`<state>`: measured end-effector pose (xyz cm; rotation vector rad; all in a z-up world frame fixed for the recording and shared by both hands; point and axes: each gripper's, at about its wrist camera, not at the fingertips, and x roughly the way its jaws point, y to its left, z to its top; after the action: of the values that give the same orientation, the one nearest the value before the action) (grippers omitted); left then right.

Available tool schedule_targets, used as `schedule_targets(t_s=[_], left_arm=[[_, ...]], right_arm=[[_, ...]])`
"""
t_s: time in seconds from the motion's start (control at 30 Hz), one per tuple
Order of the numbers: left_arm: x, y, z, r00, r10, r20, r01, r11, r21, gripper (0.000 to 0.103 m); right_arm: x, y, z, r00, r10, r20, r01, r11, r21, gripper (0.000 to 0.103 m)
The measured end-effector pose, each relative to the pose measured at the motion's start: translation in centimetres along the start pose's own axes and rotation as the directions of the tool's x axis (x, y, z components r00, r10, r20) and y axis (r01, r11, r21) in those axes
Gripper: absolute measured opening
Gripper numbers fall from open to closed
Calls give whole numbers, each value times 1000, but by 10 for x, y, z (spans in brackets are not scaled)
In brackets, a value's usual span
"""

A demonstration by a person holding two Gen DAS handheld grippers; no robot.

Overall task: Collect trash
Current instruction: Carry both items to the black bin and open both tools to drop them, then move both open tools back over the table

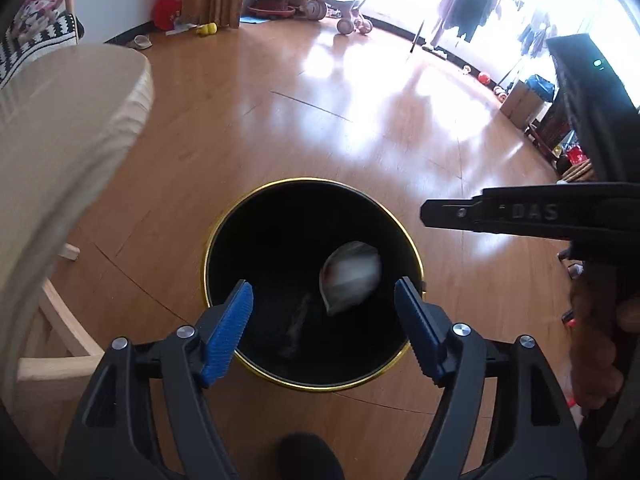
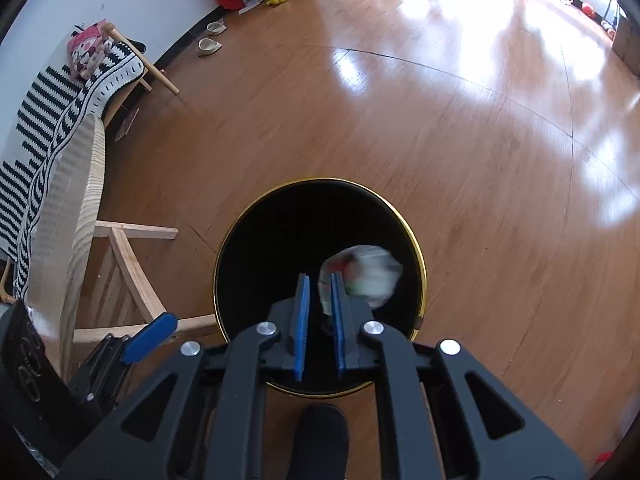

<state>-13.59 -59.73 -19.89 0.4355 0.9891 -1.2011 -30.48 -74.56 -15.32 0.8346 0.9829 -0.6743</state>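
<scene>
A glossy wooden floor (image 1: 360, 112) fills both views, bright with window glare toward 1 o'clock. In the left wrist view a pale wooden bench (image 1: 60, 152) with a ribbed edge curves along 9 o'clock, and a black-and-white patterned blanket (image 2: 60, 120) drapes a chair at 10 o'clock in the right wrist view. Clothes hang on a rack (image 1: 472, 4) at 1 o'clock, and a child's tricycle (image 1: 352, 16) stands at 12 o'clock.

A round black trash bin (image 1: 224, 240) with a gold rim stands on the floor just below centre in both views, beside the bench's legs. Inside it, toward the bin's 3 o'clock side, is a crumpled white wrapper (image 1: 350, 276), blurred, with red and green marks showing in the right wrist view. It touches neither gripper, as far as the blur allows. A darker, dim shape lies lower in the bin; I cannot tell what it is.

The left gripper (image 1: 324, 308) hangs over the bin's mouth with its blue pads set wide apart and nothing between them. The right gripper (image 2: 320, 300) also points down into the bin, its blue pads drawn nearly together with only a narrow slit left; the wrapper shows behind and beyond its tips, not pinched by them. In the left wrist view the right gripper's black body juts in from 3 o'clock, with a hand (image 1: 596, 344) around its handle.
</scene>
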Motion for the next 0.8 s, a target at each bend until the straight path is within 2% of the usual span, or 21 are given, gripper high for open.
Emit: schedule_targets(t_s=[0.03, 0.07, 0.1, 0.13, 0.17, 0.33, 0.43, 0.5, 0.57, 0.6, 0.7, 0.8], left_arm=[[-8, -1, 0, 1000, 0, 8, 0, 1000, -3, 77], [-14, -1, 0, 1000, -4, 15, 4, 1000, -4, 78], [-22, -2, -1, 1000, -9, 21, 9, 1000, -3, 80], [-34, -3, -2, 999, -18, 30, 18, 1000, 1, 82], [-46, -5, -3, 999, -24, 39, 24, 1000, 4, 84], [-118, 4, -10, 993, -1, 114, 0, 1000, 4, 93], [-174, 28, -18, 979, 94, 178, -86, 995, -51, 94], [-209, 49, -29, 962, 183, 205, -165, 981, -100, 94], [-245, 74, -44, 932, 282, 229, -251, 955, -156, 94], [-269, 91, -57, 909, 339, 243, -297, 935, -192, 95], [-313, 129, -90, 864, 441, 244, -375, 886, -273, 97], [-358, 171, -128, 814, 549, 189, -463, 810, -360, 97]], right_arm=[[-2, 2, 0, 1000, -1, 3, 1, 1000, -3, 17], [-6, 5, 1, 1000, -5, 14, 5, 1000, -5, 33], [-11, 7, 1, 999, -5, 36, 5, 1000, -6, 56], [-21, 11, 1, 997, -8, 72, 9, 1000, -6, 65], [-27, 15, 2, 996, -7, 91, 8, 1000, -10, 69], [-55, 52, -2, 986, 23, 162, -12, 997, -71, 70], [-69, 91, -8, 978, 38, 203, -11, 991, -136, 75], [-78, 127, -16, 973, 74, 220, -31, 981, -193, 78], [-84, 168, -27, 967, 116, 226, -55, 964, -259, 78], [-86, 187, -33, 965, 139, 224, -71, 954, -290, 79], [-90, 257, -58, 957, 221, 188, -132, 908, -397, 80], [-92, 328, -89, 944, 299, 139, -194, 845, -498, 80]])
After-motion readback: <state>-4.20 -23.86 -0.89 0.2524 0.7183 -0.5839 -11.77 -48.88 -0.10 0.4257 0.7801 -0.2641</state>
